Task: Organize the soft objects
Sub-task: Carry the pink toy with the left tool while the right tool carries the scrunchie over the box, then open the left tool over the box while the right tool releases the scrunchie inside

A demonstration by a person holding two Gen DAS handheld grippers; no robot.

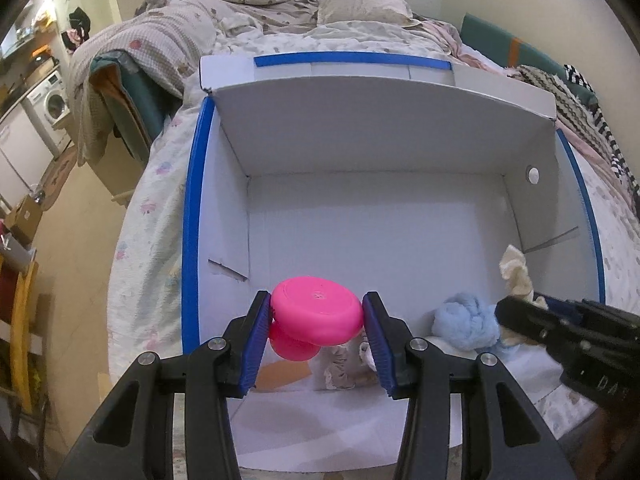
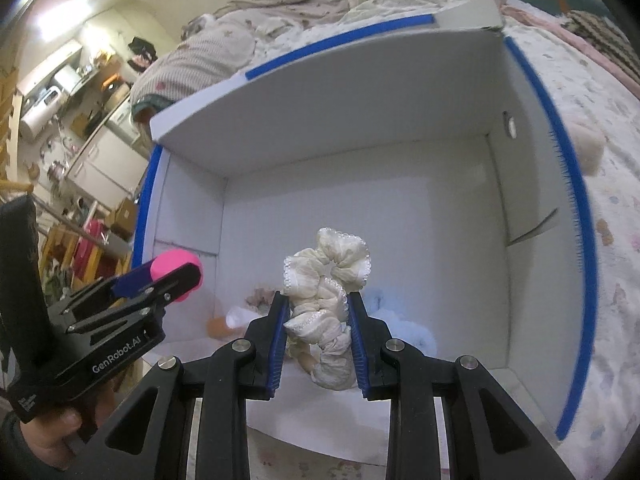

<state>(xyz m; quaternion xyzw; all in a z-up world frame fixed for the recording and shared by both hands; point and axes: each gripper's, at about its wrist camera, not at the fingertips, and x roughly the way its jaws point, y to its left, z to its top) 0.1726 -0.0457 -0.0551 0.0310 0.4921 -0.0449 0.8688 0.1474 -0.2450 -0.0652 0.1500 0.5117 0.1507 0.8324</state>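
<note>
Both grippers are over the open white box (image 1: 376, 128) on the bed (image 1: 156, 216), and both are loaded. The left gripper (image 1: 318, 326) is clamped on a pink toy (image 1: 316, 312), shaped like 2 rounded lobes, with its blue pads (image 1: 260, 332) pressing in from either side, and it hangs above the near left part of the box floor. The right gripper (image 2: 318, 334) is closed tight on a cream scrunchie (image 2: 326, 280) with a beaded edge, carried upright above the middle of the box — its frills bulge out past the pads. Down on the box floor 2 or 3 pieces already lie: a pale blue fluffy ball (image 1: 466, 326) near the right side, a patterned fabric piece (image 1: 340, 364) beside it, and something orange (image 1: 280, 376) under that, too hidden to name. So the sorting looks well under way — a few soft things are in, and these 2 are poised above the box but not released. One fuzzy beige item (image 2: 588, 148) sits outside on the bedspread past the right wall, so at least that looks left to collect.
</note>
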